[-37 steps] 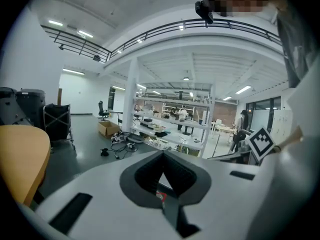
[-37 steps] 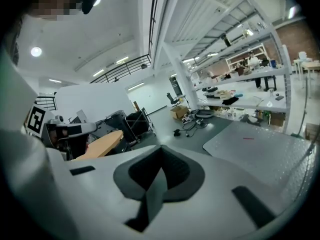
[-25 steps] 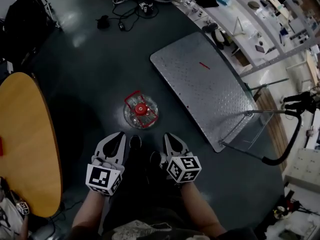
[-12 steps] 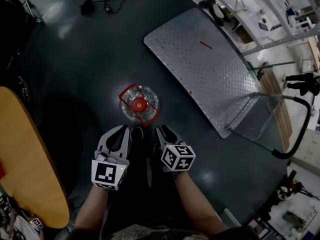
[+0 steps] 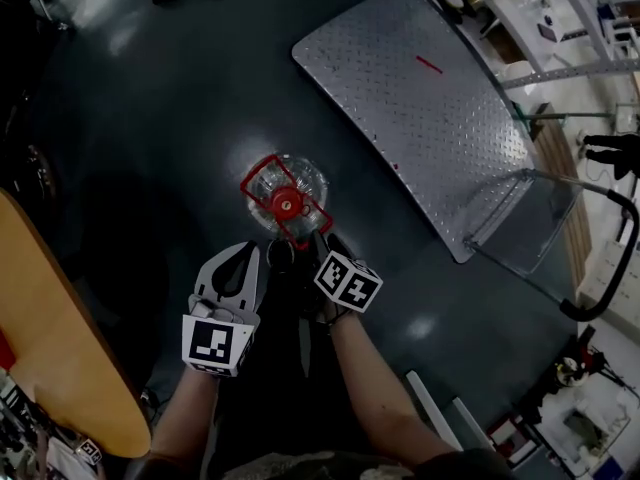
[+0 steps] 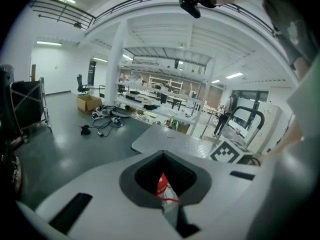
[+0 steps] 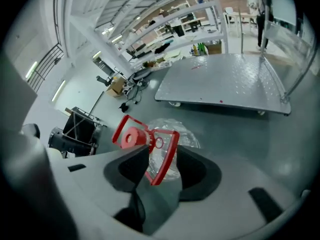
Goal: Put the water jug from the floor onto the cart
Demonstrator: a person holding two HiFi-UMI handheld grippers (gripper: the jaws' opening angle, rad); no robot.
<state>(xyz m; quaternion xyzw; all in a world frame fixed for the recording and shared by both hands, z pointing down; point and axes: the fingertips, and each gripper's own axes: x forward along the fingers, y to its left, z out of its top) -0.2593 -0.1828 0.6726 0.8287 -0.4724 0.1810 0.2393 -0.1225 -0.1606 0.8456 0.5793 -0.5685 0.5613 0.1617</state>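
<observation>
Head view dim, with pale glare on the dark floor (image 5: 150, 118); gripper views brighter, fisheye-warped.

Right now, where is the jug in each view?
Head view: jug at centre.
Left gripper view: low centre, seen through the jaws' notch.
Right gripper view: centre-left, just past the jaws.
Shared landmark: cart deck, beyond the jug in every view.

Bare floor (image 5: 365, 203) separates water jug (image 5: 285, 193) and cart (image 5: 420, 108); wooden table (image 5: 50, 348) stands left.

White left tool (image 5: 238, 261), right tool (image 5: 320, 245), checkered cubes (image 5: 213, 344)
</observation>
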